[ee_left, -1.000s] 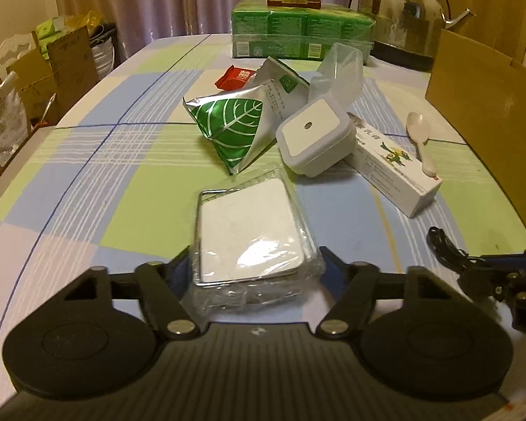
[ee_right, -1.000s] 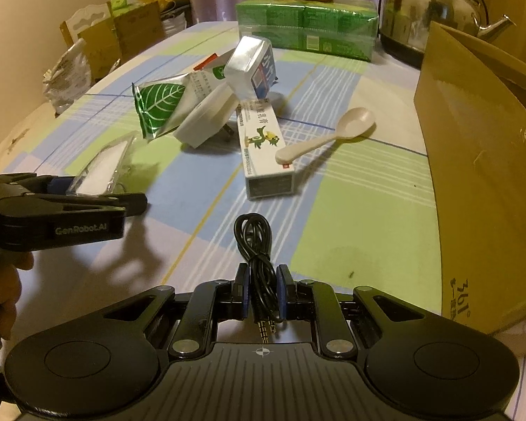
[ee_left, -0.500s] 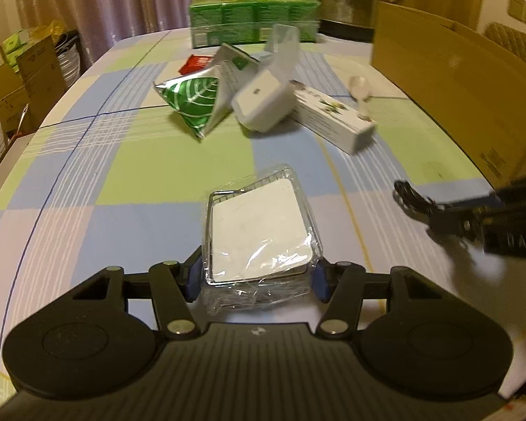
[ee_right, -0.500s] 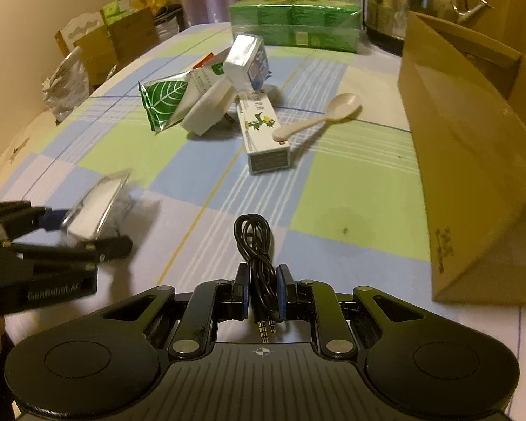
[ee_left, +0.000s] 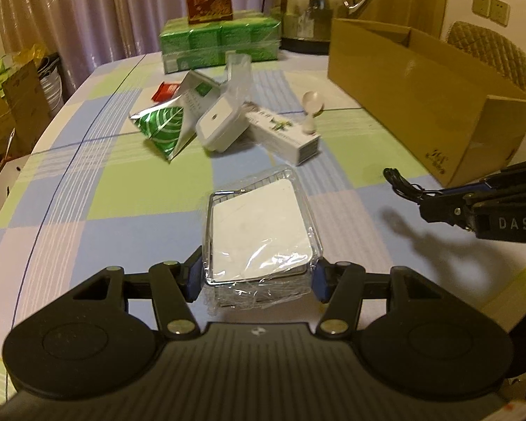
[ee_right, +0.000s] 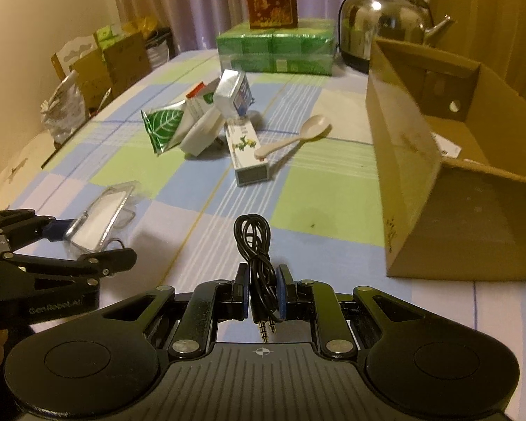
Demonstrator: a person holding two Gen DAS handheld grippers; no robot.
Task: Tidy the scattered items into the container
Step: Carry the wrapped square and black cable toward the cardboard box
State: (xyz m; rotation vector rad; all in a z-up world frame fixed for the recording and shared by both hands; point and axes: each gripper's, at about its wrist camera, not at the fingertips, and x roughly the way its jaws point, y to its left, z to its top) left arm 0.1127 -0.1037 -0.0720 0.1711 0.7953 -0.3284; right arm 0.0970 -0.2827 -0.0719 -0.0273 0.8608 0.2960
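Scattered clutter [ee_left: 228, 122] beside cardboard box [ee_left: 420, 105]

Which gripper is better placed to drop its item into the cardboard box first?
Probably the right gripper: shut on the black cable, it sits beside the cardboard box. The left gripper, holding the plastic-wrapped pack, is farther away.

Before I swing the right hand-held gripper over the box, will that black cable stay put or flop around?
Probably floppy: the black cable is a thin coiled loop, pinched only near its plug end by the right hand-held gripper, so the free loop may sway. It looks light, unlikely to pull free. The loop could snag the cardboard box rim.
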